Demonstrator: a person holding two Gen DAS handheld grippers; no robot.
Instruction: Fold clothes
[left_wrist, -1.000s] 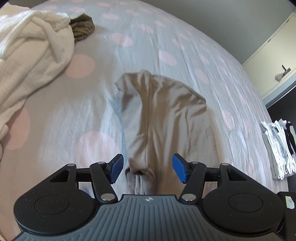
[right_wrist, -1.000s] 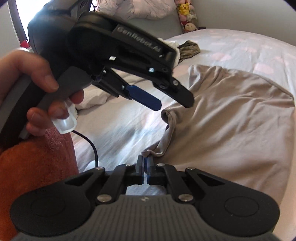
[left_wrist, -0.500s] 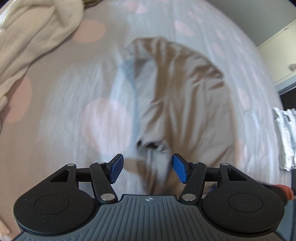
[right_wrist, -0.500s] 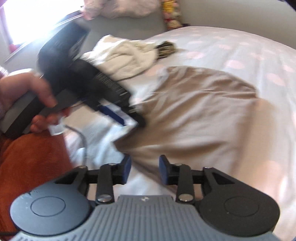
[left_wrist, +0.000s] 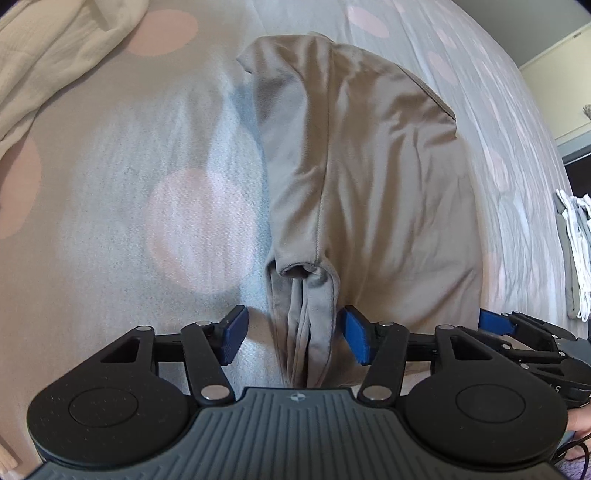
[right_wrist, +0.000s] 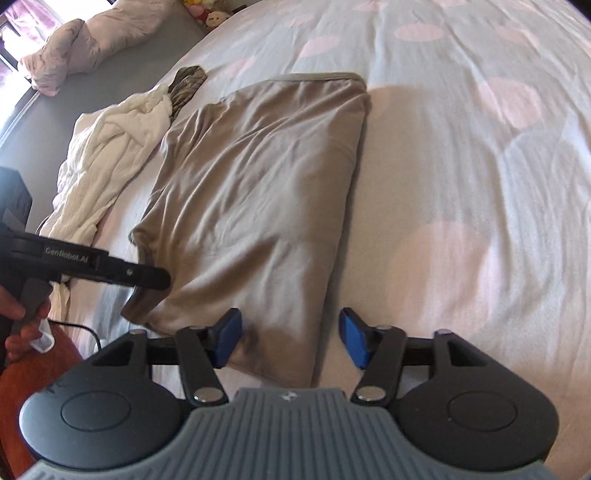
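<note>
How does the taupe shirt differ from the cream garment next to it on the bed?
The taupe shirt lies flattened and partly folded; the cream garment is a crumpled heap. The shirt is smooth knit, the cream one crinkled. Both rest on the polka-dot bedsheet.

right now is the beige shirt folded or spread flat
Folded: the beige shirt lies doubled into a narrow panel, one long side a clean fold, layers bunched at its near end.

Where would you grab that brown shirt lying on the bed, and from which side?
Probably the bunched sleeve end of the brown shirt, from above: it stands up in folds between the closing left fingers, while the rest lies flat on the bed.
</note>
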